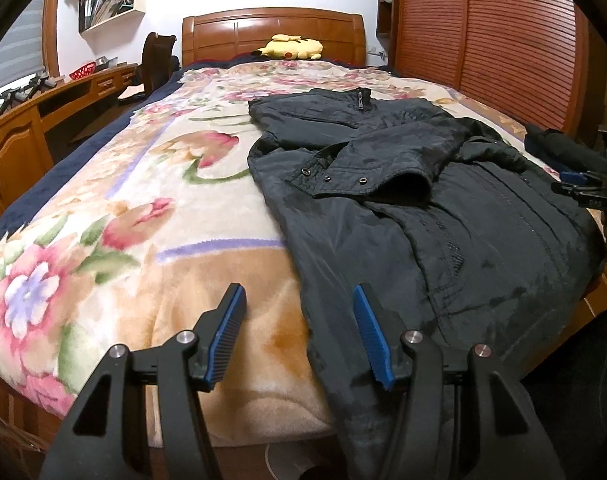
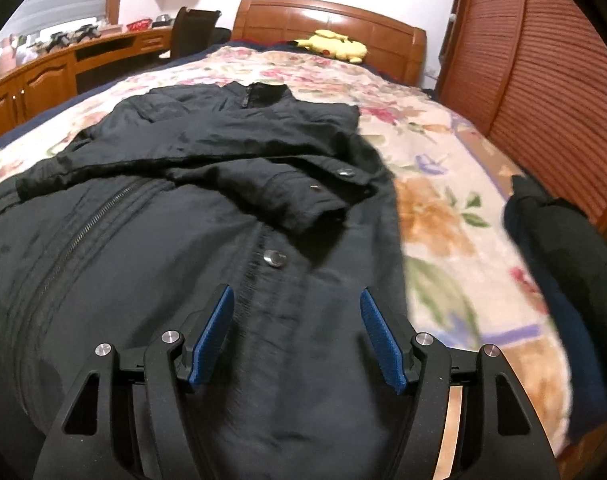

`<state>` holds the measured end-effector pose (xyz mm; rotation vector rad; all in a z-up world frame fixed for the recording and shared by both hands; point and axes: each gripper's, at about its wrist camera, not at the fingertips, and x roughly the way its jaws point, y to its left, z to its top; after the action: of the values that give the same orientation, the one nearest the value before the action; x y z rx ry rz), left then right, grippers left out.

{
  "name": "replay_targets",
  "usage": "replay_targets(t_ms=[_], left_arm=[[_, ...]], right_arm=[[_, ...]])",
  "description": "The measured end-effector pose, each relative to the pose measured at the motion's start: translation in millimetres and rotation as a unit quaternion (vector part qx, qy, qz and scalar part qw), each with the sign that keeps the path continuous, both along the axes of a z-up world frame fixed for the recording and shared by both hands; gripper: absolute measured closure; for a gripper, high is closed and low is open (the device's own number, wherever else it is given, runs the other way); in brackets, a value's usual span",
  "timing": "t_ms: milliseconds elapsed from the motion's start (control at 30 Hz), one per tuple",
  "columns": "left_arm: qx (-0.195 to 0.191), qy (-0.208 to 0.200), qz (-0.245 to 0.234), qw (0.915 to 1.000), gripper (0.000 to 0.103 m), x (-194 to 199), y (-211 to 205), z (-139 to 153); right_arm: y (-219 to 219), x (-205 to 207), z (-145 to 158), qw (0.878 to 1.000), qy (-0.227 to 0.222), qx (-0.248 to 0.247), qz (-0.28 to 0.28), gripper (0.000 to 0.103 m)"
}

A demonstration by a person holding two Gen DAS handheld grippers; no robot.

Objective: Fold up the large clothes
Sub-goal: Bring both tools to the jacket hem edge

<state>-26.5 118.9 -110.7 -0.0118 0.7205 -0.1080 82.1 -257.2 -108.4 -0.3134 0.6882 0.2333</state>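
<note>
While both sleeves lie folded across black jacket [image 2: 151, 264], left gripper [image 1: 299, 332] spread, right gripper [image 2: 295, 336] spread

My left wrist camera looks from the foot of the bed [image 1: 103, 208] toward the headboard [image 1: 271, 30], set off the foot's left part, with my left gripper [image 1: 299, 332] filling the lower frame. It sits a little back from the mattress edge. My right wrist camera faces the same way from further right and much nearer, low over the jacket [image 2: 143, 260], with my right gripper [image 2: 295, 332] in front. Both views share the jacket [image 1: 423, 208], the floral blanket [image 2: 435, 184], the headboard [image 2: 327, 20] and the yellow plush [image 1: 289, 47].
</note>
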Motion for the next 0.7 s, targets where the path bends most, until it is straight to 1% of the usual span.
replay_targets(t_ms=[100, 200, 267, 333, 433, 467, 500, 600, 700], left_arm=[[-0.005, 0.0, -0.004, 1.0, 0.048, -4.7, -1.4, -0.5], [-0.006, 0.0, -0.007, 1.0, 0.048, -9.5, -3.6, -2.0], [-0.01, -0.001, -0.009, 0.9999, 0.048, -11.9, -4.1, -2.8], [-0.012, -0.003, -0.012, 0.9998, 0.048, -12.0, -5.0, -2.8], [-0.012, -0.006, -0.021, 0.9997, 0.048, -12.6, -7.6, -2.7], [-0.012, -0.007, -0.024, 0.9996, 0.049, -12.9, -8.8, -2.6], [-0.012, -0.008, -0.03, 0.9995, 0.054, -13.1, -10.1, -2.5], [-0.017, -0.009, -0.037, 0.9991, 0.059, -13.8, -12.8, -2.5], [-0.026, -0.008, -0.039, 0.9989, 0.062, -17.1, -12.5, -3.4]], right_arm=[[-17.2, -7.3, 10.7, 1.0, -0.002, 0.003, -0.004, 0.036], [-33.7, -14.1, 13.5, 1.0, 0.003, 0.007, -0.01, 0.036], [-42.6, -16.8, 10.0, 1.0, 0.012, 0.006, -0.016, 0.036], [-51.4, -17.9, 2.9, 0.999, 0.031, 0.01, -0.021, 0.036], [-56.6, -22.7, -4.7, 0.999, 0.049, 0.014, -0.02, 0.036], [-56.3, -24.8, -6.1, 0.998, 0.053, 0.017, -0.016, 0.036], [-56.3, -27.8, -7.1, 0.998, 0.058, 0.021, -0.009, 0.036], [-52.9, -35.3, -10.7, 0.997, 0.072, 0.027, 0.004, 0.036], [-48.2, -42.4, -12.6, 0.997, 0.073, 0.017, 0.006, 0.036]])
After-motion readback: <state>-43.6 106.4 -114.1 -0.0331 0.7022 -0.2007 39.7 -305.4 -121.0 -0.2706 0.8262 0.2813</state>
